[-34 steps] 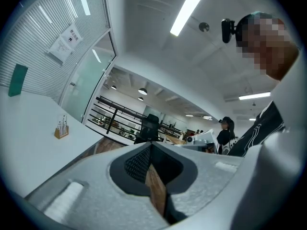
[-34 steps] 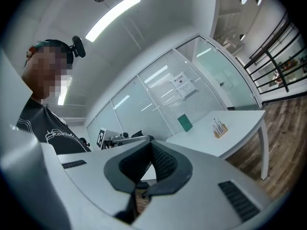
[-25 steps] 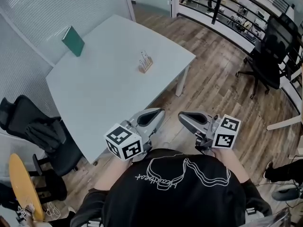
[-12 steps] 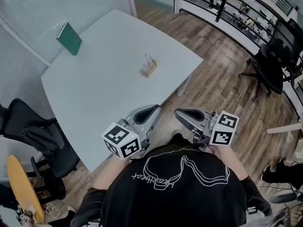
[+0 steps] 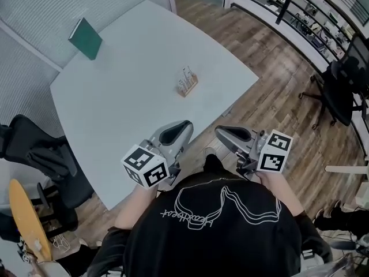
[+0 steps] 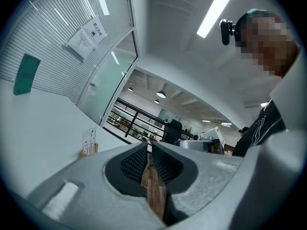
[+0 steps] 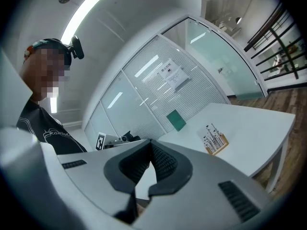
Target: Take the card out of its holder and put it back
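Note:
A small wooden card holder [image 5: 187,85] with white cards standing upright in it sits on the white table [image 5: 127,108], toward its right side. It also shows as the holder [image 6: 88,145] in the left gripper view and as the holder [image 7: 214,140] in the right gripper view. My left gripper [image 5: 185,126] and right gripper [image 5: 220,133] are both shut and empty. I hold them close to my chest at the table's near edge, well short of the holder. In the gripper views, the jaws of the left gripper [image 6: 148,148] and the right gripper [image 7: 150,145] meet with nothing between them.
A green book [image 5: 85,38] lies at the table's far left corner. A black office chair [image 5: 40,154] with dark cloth on it stands at the left, and another chair [image 5: 345,79] at the right. A yellow board [image 5: 26,224] leans at lower left. Wood floor lies to the right of the table.
The table and holder have shifted closer and lower in the head view. Both grippers stay shut near my chest.

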A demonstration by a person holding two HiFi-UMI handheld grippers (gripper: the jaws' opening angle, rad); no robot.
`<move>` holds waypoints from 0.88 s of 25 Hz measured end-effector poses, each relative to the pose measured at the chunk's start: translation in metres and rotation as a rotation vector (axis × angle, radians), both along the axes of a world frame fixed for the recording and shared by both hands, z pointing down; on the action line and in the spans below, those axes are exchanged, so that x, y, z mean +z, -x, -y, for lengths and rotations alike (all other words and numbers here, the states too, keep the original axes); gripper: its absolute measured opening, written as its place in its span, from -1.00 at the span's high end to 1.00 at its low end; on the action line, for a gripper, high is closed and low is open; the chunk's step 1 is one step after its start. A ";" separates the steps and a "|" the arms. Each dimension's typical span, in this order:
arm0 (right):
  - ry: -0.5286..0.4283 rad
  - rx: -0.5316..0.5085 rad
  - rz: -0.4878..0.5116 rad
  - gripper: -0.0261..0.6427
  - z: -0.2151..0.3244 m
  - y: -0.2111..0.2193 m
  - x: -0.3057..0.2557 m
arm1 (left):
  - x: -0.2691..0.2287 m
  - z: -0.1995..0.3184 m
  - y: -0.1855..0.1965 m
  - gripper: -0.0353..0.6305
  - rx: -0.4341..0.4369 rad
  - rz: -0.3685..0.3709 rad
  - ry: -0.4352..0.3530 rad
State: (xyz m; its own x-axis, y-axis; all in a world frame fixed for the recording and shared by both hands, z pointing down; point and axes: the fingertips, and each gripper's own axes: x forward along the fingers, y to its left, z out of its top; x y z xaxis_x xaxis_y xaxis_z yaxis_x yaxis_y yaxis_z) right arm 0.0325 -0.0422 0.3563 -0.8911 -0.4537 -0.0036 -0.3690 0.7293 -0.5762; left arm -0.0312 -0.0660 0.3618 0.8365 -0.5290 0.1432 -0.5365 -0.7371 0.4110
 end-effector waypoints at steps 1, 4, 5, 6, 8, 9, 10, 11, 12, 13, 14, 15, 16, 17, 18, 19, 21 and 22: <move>0.006 -0.005 0.000 0.89 0.007 -0.001 0.002 | 0.001 0.007 0.000 0.85 -0.010 0.000 -0.001; 0.021 -0.019 -0.001 0.89 0.026 -0.003 0.005 | 0.006 0.031 0.004 0.84 -0.044 0.003 -0.009; 0.026 -0.023 -0.002 0.89 0.033 -0.003 0.006 | 0.009 0.038 0.006 0.84 -0.053 0.006 -0.008; 0.031 -0.028 -0.002 0.89 0.039 -0.004 0.007 | 0.011 0.045 0.007 0.84 -0.060 0.010 -0.006; 0.041 -0.035 -0.002 0.89 0.050 -0.005 0.010 | 0.015 0.058 0.010 0.80 -0.070 0.022 -0.007; 0.045 -0.039 -0.003 0.89 0.056 -0.005 0.011 | 0.017 0.065 0.011 0.75 -0.075 0.029 -0.010; 0.049 -0.042 -0.005 0.89 0.061 -0.006 0.013 | 0.019 0.072 0.013 0.71 -0.082 0.036 -0.014; 0.055 -0.045 -0.007 0.89 0.066 -0.006 0.015 | 0.022 0.078 0.014 0.70 -0.094 0.042 -0.018; 0.062 -0.049 -0.009 0.89 0.071 -0.007 0.018 | 0.026 0.085 0.016 0.70 -0.107 0.049 -0.019; 0.072 -0.052 -0.010 0.89 0.076 -0.008 0.021 | 0.030 0.091 0.018 0.67 -0.118 0.055 -0.017; 0.083 -0.056 -0.012 0.89 0.081 -0.008 0.025 | 0.035 0.098 0.019 0.64 -0.126 0.061 -0.013; 0.093 -0.060 -0.015 0.89 0.087 -0.009 0.029 | 0.041 0.106 0.021 0.61 -0.131 0.065 -0.007; 0.103 -0.064 -0.018 0.89 0.094 -0.009 0.033 | 0.046 0.114 0.022 0.58 -0.134 0.069 -0.001; 0.111 -0.066 -0.021 0.89 0.101 -0.010 0.036 | 0.051 0.121 0.022 0.55 -0.137 0.074 0.005; 0.118 -0.067 -0.023 0.89 0.106 -0.011 0.039 | 0.057 0.128 0.023 0.52 -0.144 0.080 0.012; 0.124 -0.067 -0.024 0.89 0.110 -0.012 0.042 | 0.062 0.134 0.025 0.50 -0.155 0.088 0.018; 0.135 -0.065 -0.023 0.89 0.116 -0.013 0.047 | 0.073 0.144 0.031 0.43 -0.187 0.107 0.029; 0.141 -0.064 -0.022 0.89 0.118 -0.013 0.049 | 0.078 0.148 0.033 0.41 -0.198 0.115 0.034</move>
